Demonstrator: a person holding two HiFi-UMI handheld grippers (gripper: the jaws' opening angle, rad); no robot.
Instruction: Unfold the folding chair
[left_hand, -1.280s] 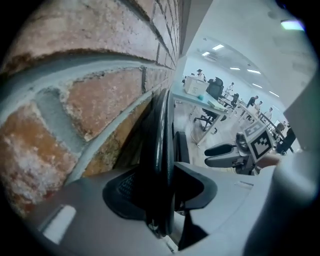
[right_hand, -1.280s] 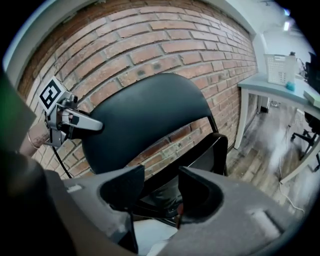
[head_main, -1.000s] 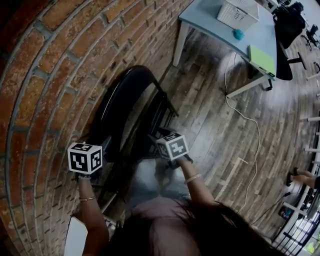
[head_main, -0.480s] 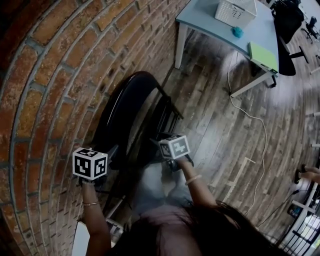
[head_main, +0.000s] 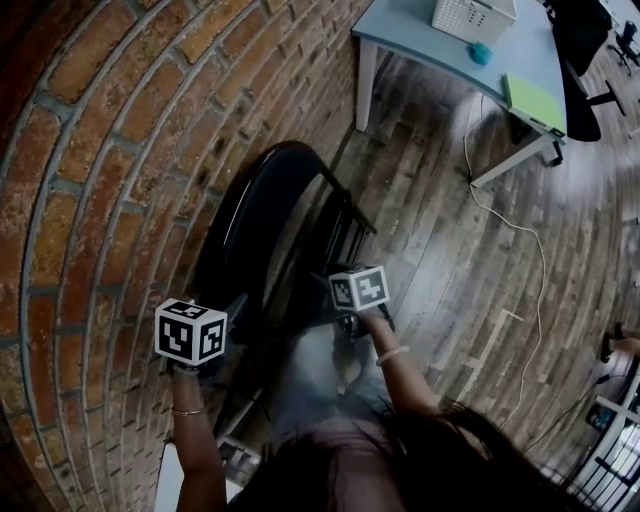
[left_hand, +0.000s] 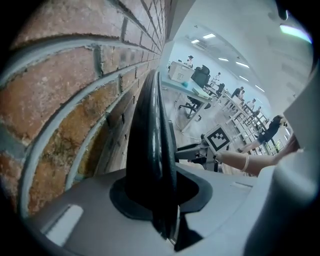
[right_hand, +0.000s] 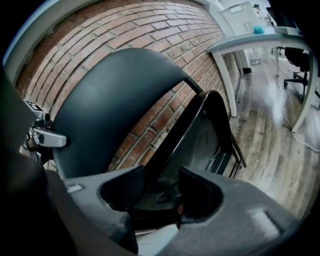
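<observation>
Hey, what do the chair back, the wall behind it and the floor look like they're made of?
The chair back: probably moulded plastic, black, smooth with a soft sheen. The wall: red brick, rough, pale mortar lines. The floor: wood-look planks, grey-brown, grain visible; real wood or laminate, can't tell.

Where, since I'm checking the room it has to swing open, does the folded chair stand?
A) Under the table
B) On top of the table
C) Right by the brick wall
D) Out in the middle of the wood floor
C: the chair stands folded with its dark back close along the brick wall, well apart from the table further down the room.
</observation>
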